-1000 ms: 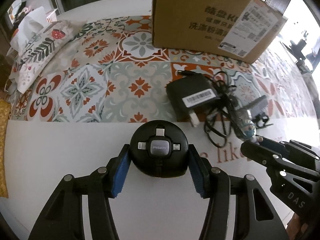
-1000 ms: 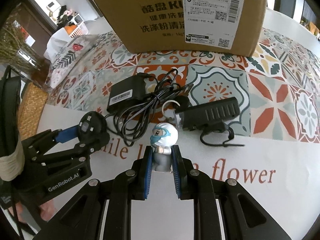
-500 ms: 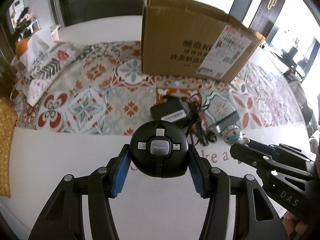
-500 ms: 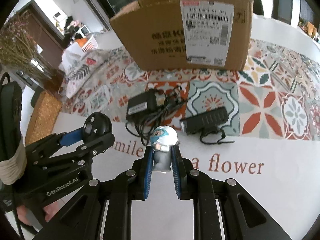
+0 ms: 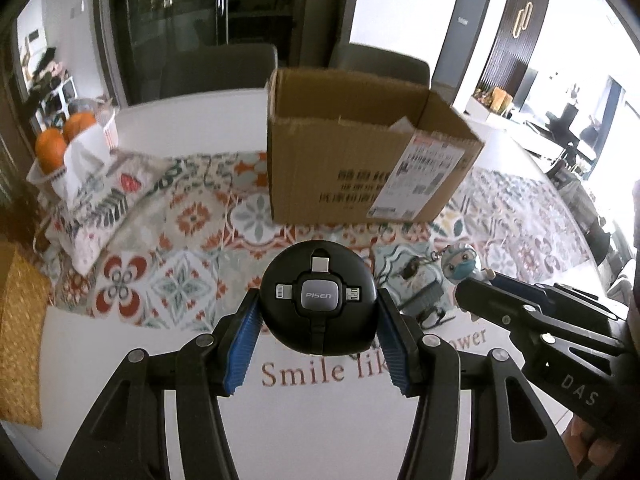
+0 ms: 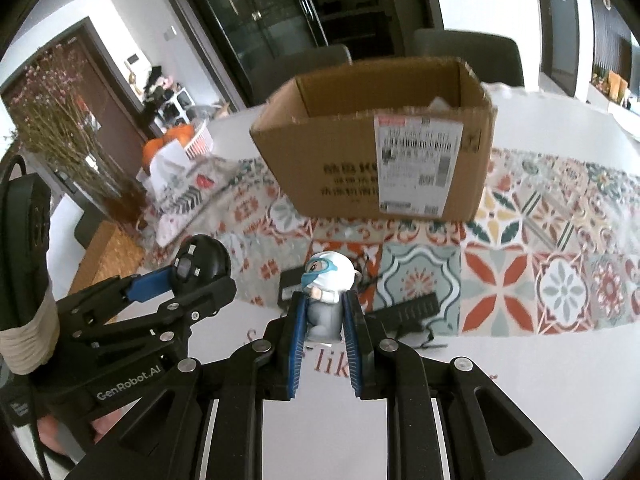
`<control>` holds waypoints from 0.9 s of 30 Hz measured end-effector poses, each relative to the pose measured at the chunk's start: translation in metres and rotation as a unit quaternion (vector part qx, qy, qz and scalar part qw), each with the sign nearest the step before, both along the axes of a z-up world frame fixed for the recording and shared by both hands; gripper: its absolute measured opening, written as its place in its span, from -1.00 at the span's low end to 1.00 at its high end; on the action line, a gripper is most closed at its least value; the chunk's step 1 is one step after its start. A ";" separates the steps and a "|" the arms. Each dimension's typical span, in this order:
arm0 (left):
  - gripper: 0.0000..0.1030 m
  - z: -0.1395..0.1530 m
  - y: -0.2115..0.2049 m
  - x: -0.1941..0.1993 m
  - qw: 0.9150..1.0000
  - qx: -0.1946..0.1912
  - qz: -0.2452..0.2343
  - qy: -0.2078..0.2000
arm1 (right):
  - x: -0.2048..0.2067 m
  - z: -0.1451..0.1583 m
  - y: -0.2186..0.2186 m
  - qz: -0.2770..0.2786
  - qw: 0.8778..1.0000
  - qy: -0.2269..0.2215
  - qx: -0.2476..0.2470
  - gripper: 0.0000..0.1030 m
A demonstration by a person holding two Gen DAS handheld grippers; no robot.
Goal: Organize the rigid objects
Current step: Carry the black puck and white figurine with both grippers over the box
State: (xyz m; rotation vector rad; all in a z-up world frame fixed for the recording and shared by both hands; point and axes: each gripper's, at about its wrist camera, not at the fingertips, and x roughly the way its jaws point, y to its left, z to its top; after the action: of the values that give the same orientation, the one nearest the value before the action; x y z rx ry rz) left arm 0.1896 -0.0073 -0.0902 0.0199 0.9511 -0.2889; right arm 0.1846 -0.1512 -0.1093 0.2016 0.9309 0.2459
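Both loads ride clear of the table: the left gripper (image 5: 319,334) clenches a round black PISEN cable reel (image 5: 319,298), the right gripper (image 6: 325,322) a masked figurine (image 6: 327,294), presumably bound for the open cardboard box (image 6: 384,160) at the far side.

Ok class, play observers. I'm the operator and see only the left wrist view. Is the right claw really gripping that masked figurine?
Observer: Yes. The right claw is shut on the masked figurine, with its blue pads against the grey body.
Operator: What is behind my round hub?
Observer: The round hub hides a black adapter lying on the patterned mat.
Operator: Anything tall nearby?
Observer: Dried branches stand left of the oranges.
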 end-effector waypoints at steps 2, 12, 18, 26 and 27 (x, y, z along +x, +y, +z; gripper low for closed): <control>0.06 0.008 -0.002 0.002 1.000 -0.001 -0.003 -0.010 | 0.001 0.007 -0.002 -0.003 1.000 -0.010 0.000 -0.62; 0.06 0.038 -0.012 0.021 0.999 -0.020 -0.017 -0.045 | 0.012 0.044 -0.011 -0.017 0.998 -0.065 -0.003 -0.62; 0.06 0.056 -0.020 0.036 0.997 -0.026 -0.025 -0.062 | 0.024 0.062 -0.017 -0.022 0.996 -0.088 0.005 -0.62; 0.06 0.083 -0.028 0.058 0.995 -0.029 -0.038 -0.092 | 0.042 0.091 -0.022 -0.028 0.992 -0.125 -0.002 -0.62; 0.06 0.087 -0.029 0.060 0.994 -0.028 -0.040 -0.096 | 0.044 0.094 -0.022 -0.028 0.991 -0.129 -0.003 -0.62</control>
State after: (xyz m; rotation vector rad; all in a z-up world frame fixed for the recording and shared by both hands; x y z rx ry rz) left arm 0.2501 -0.0367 -0.0036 0.0331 0.7523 -0.3801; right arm 0.2287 -0.1736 -0.0155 0.1862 0.6686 0.2113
